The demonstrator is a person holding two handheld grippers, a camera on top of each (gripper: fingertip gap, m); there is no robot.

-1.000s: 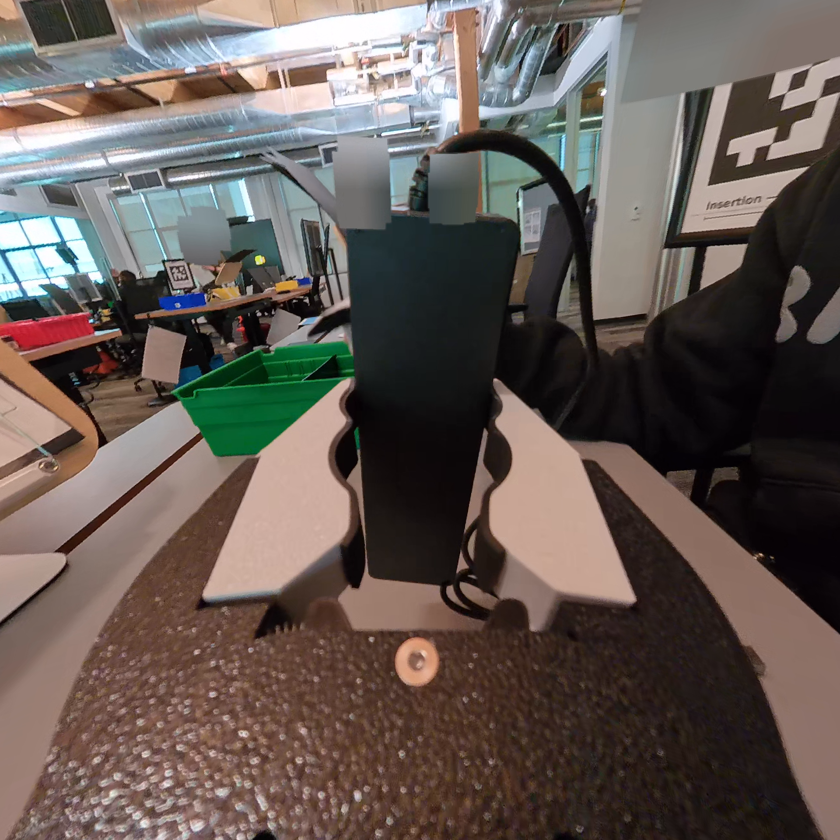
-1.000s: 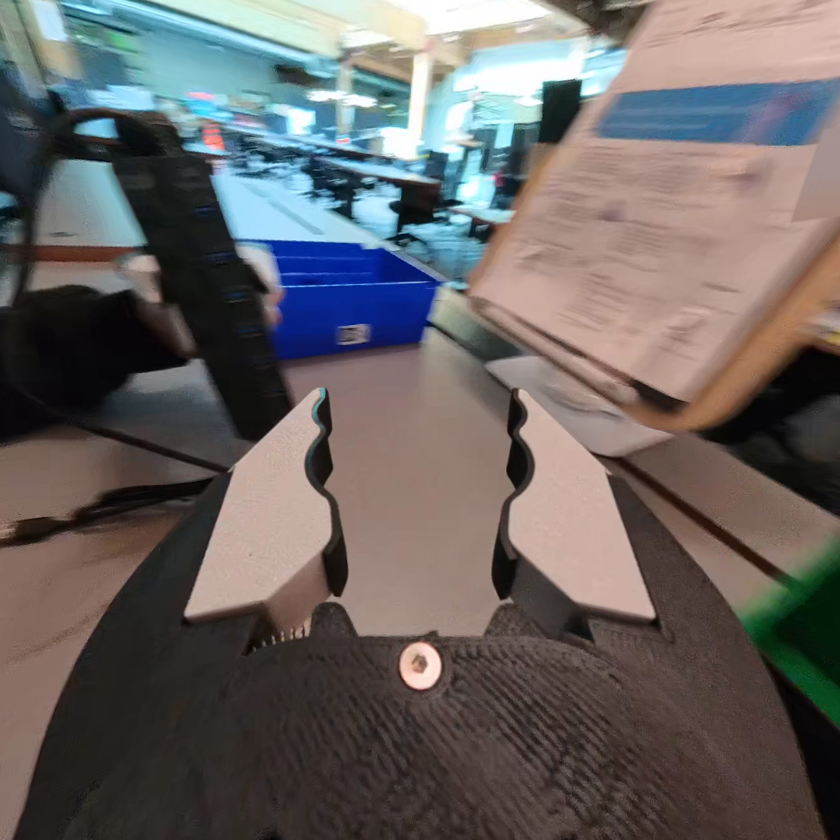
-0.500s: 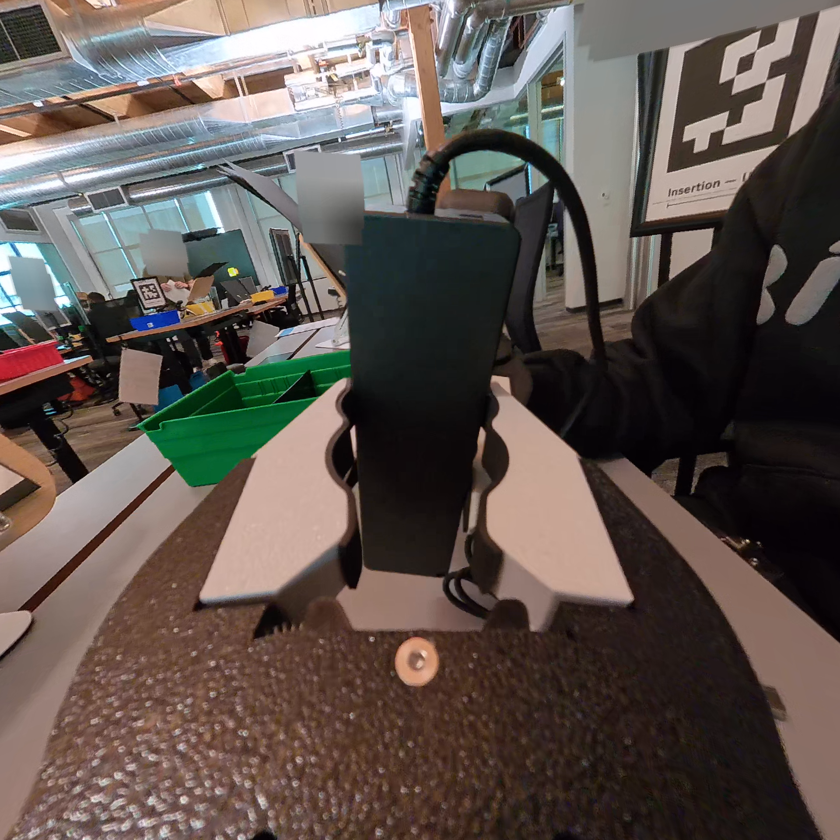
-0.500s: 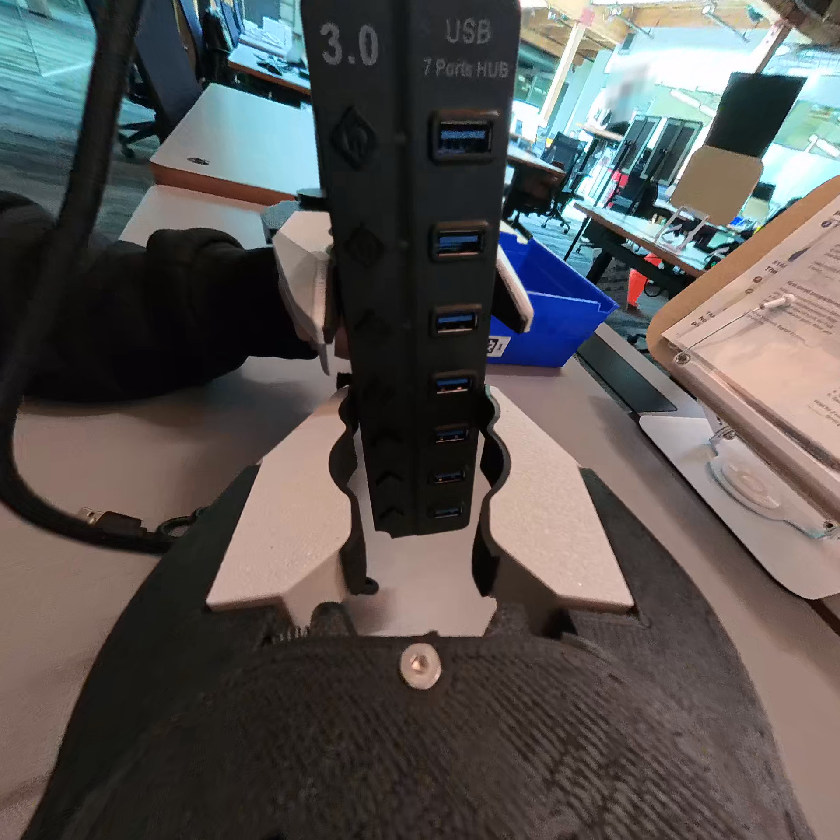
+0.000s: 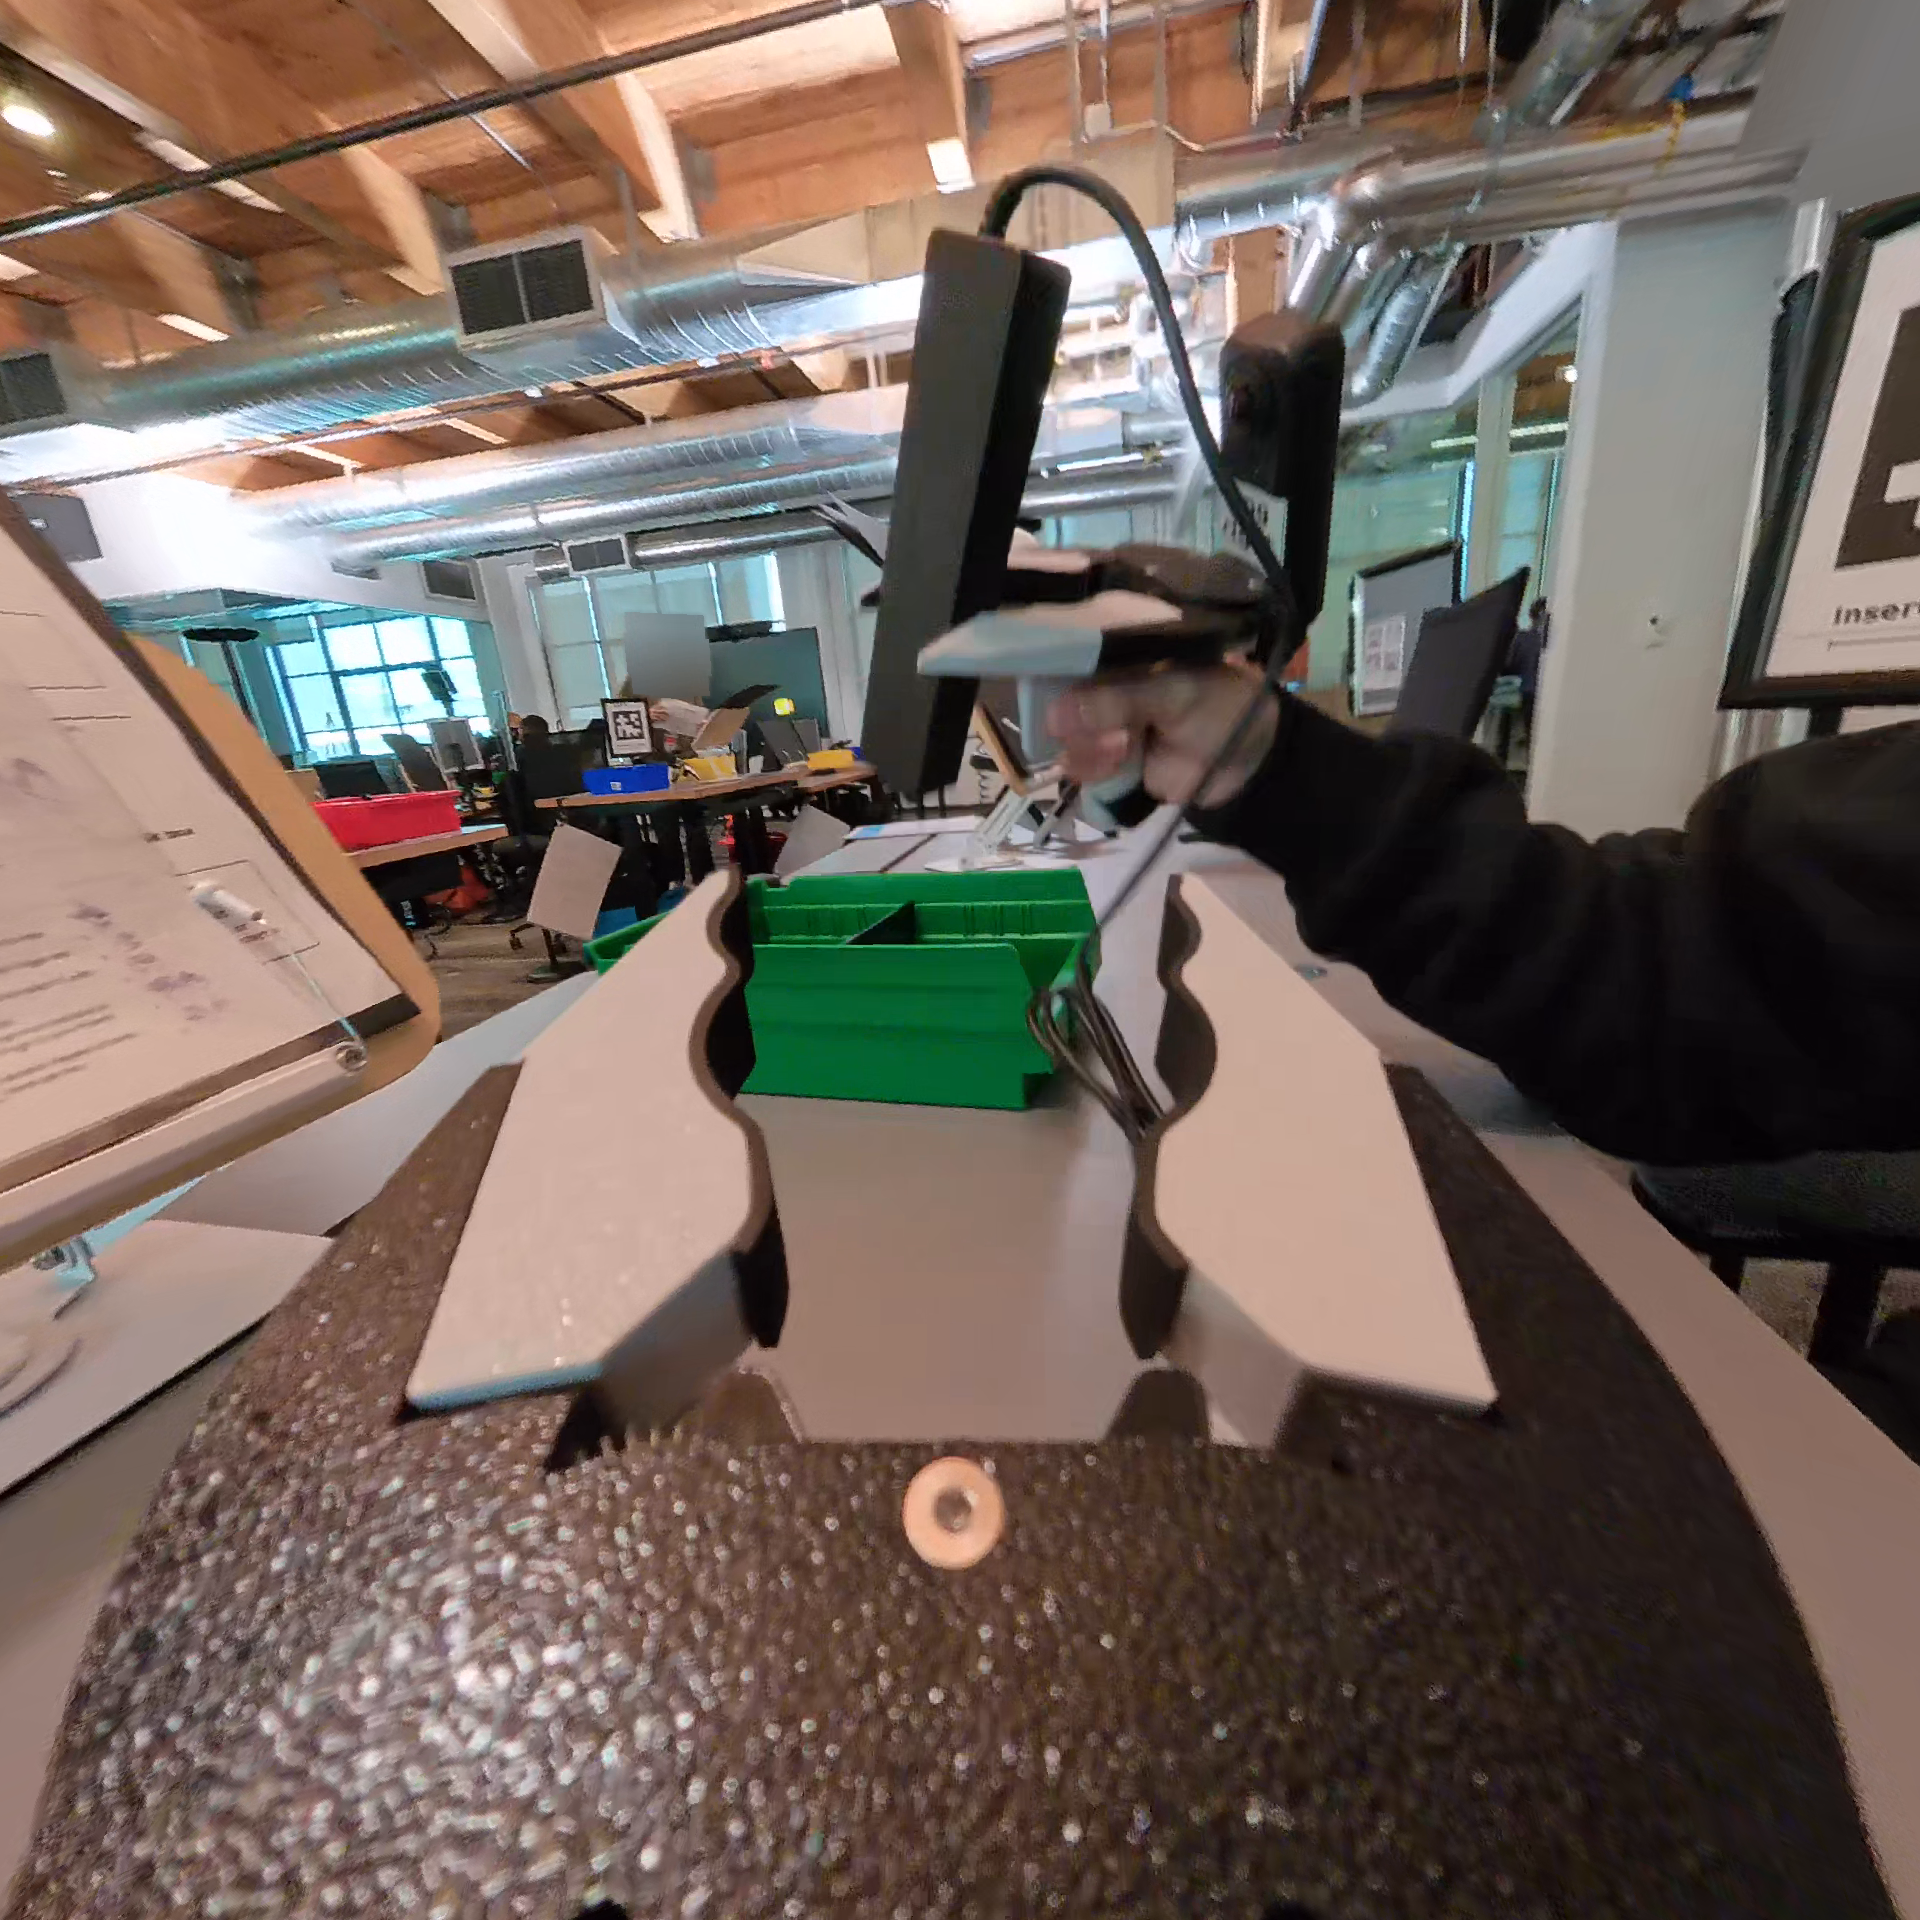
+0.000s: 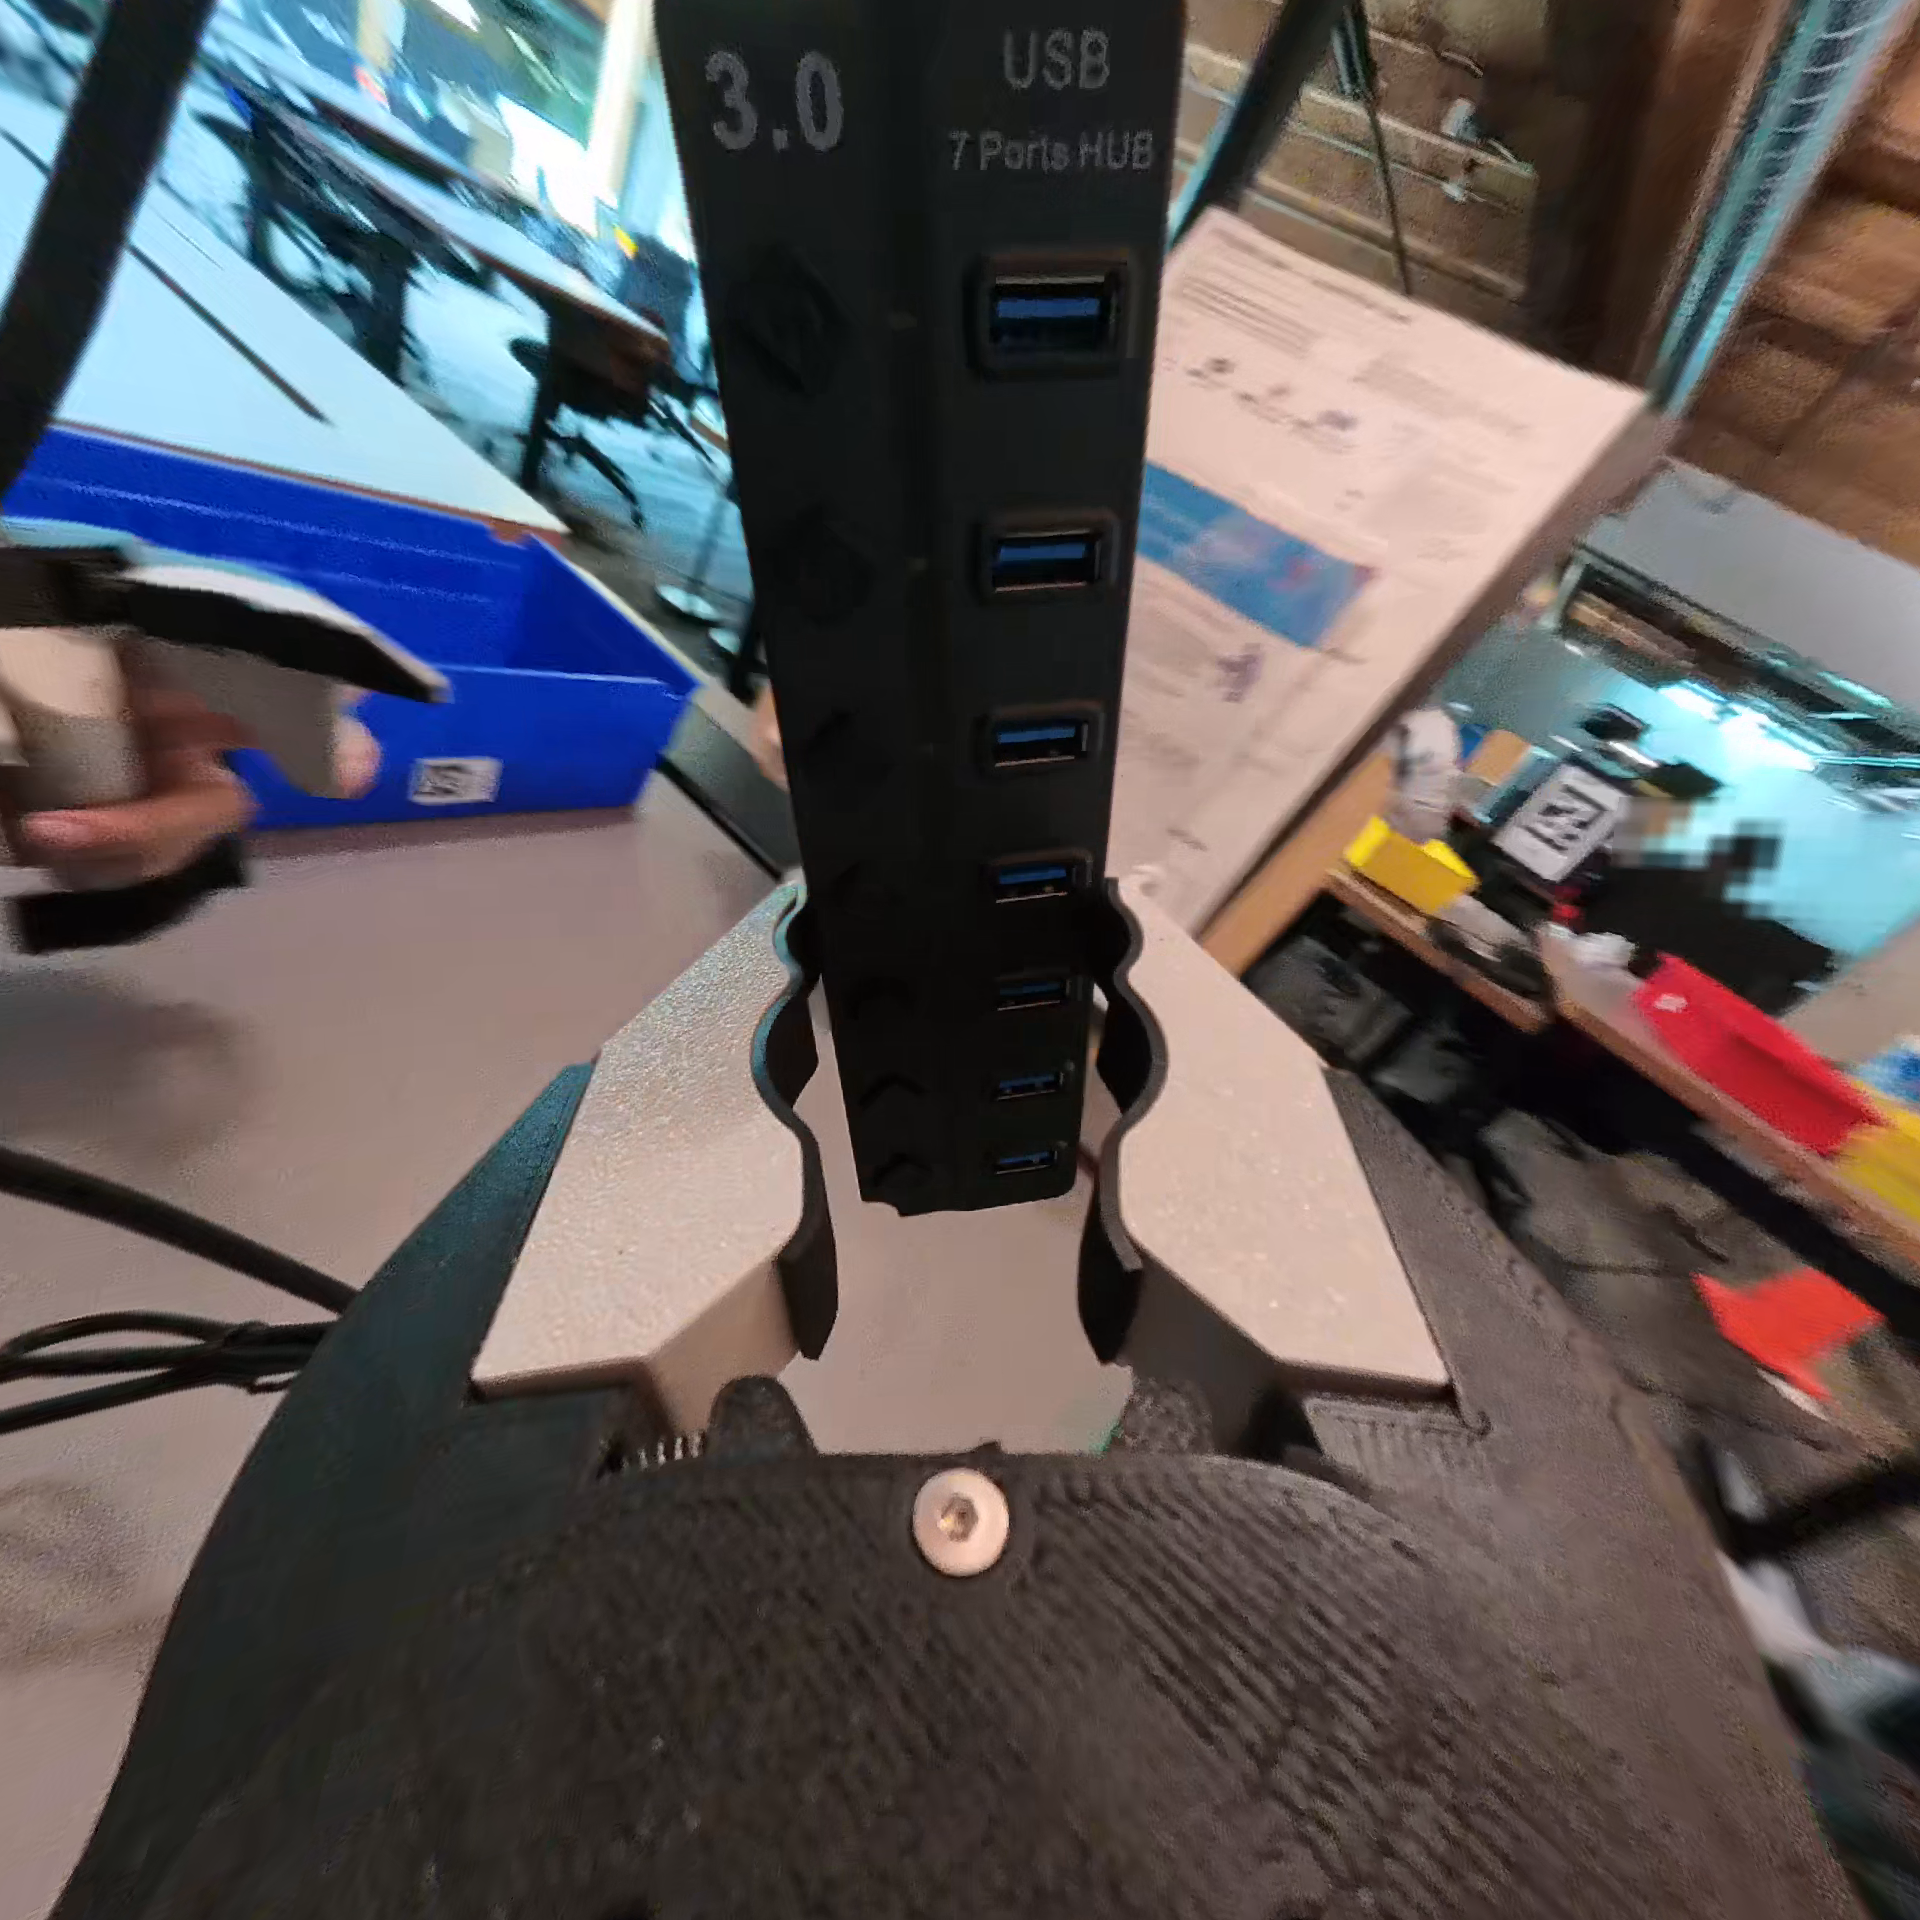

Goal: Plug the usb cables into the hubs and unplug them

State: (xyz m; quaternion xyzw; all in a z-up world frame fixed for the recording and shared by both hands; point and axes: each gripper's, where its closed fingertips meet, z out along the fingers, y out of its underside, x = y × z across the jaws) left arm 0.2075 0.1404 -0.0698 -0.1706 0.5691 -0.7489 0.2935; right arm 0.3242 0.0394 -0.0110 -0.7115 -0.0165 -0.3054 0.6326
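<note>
Black USB hub (image 6: 940,665) held upright off the table, clamped near its lower end in the right gripper (image 6: 961,1049).

Hub's blue ports face the right wrist camera; its black cable (image 5: 1174,343) loops off the top and down to a coil on the grey table (image 5: 935,1226). Left gripper (image 5: 951,1091) low over the table, fingers apart, nothing between them. Green bin (image 5: 914,997) just ahead of it, blue bin (image 6: 499,675) at the table edge — open office with exposed ducts behind. Black sleeve (image 5: 1558,935) reaches in from the right; background blurry, probably mid-motion.

Hub (image 6: 935,623) now in right claw (image 6: 961,1070).
</note>
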